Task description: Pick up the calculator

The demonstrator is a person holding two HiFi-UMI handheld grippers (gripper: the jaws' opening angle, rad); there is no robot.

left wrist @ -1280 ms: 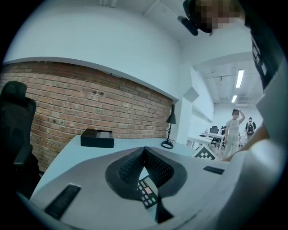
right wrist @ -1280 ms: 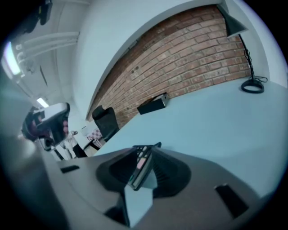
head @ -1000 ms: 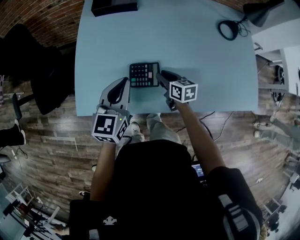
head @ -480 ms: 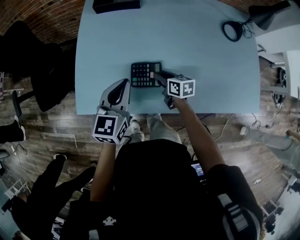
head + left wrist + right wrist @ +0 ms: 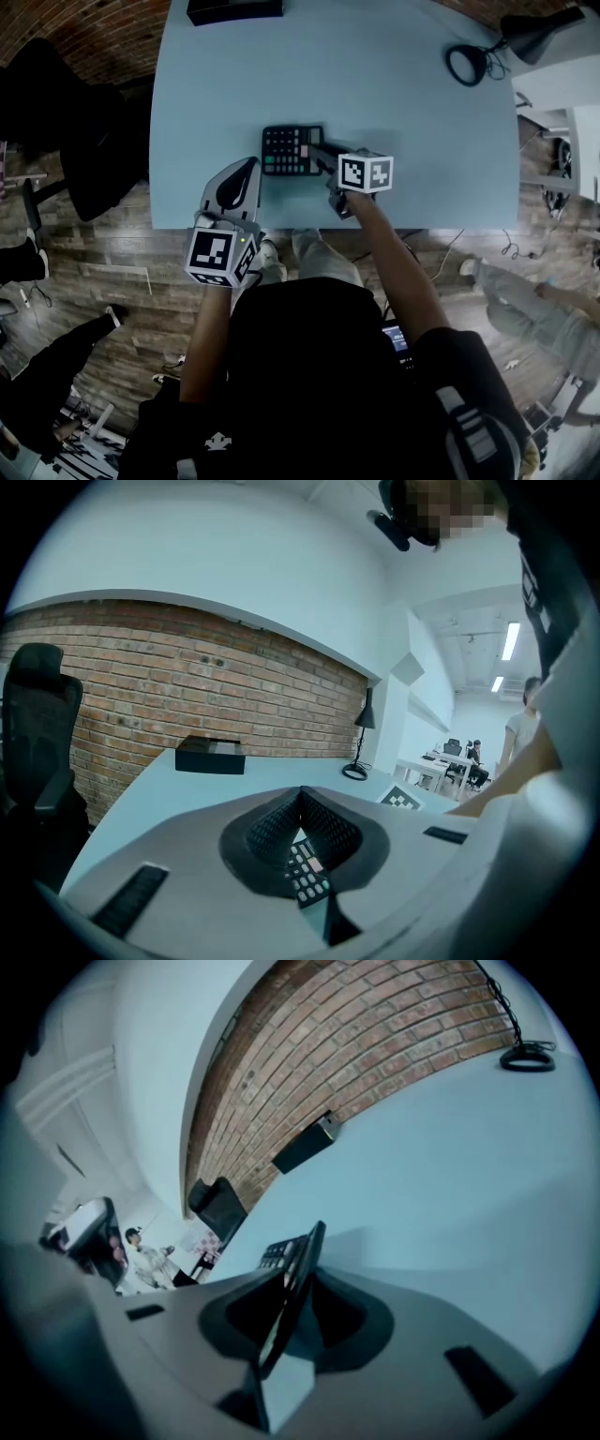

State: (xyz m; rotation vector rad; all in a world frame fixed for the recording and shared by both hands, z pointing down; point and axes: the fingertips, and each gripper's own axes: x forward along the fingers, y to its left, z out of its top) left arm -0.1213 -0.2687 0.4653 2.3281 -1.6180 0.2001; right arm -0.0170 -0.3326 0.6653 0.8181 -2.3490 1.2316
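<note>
The black calculator [image 5: 289, 150] lies near the front middle of the pale blue table [image 5: 422, 141]. My right gripper [image 5: 321, 154] is shut on the calculator's right edge, with its marker cube just behind. In the right gripper view the calculator [image 5: 292, 1269] shows edge-on, pinched between the jaws of the right gripper [image 5: 298, 1283]. My left gripper [image 5: 249, 167] hovers at the table's front edge, just left of the calculator and apart from it. It is shut with nothing in it. Past the left gripper [image 5: 300, 801], part of the calculator's keypad [image 5: 306, 872] shows.
A black box [image 5: 234, 9] sits at the table's far edge. A desk lamp with a ring base [image 5: 466, 64] stands at the far right. A black office chair [image 5: 37, 724] stands left of the table. The table's front edge runs just under both grippers.
My right gripper has slid left onto the calculator's right edge and shut on it. The left gripper has stayed put. People on the floor around the table have moved.
</note>
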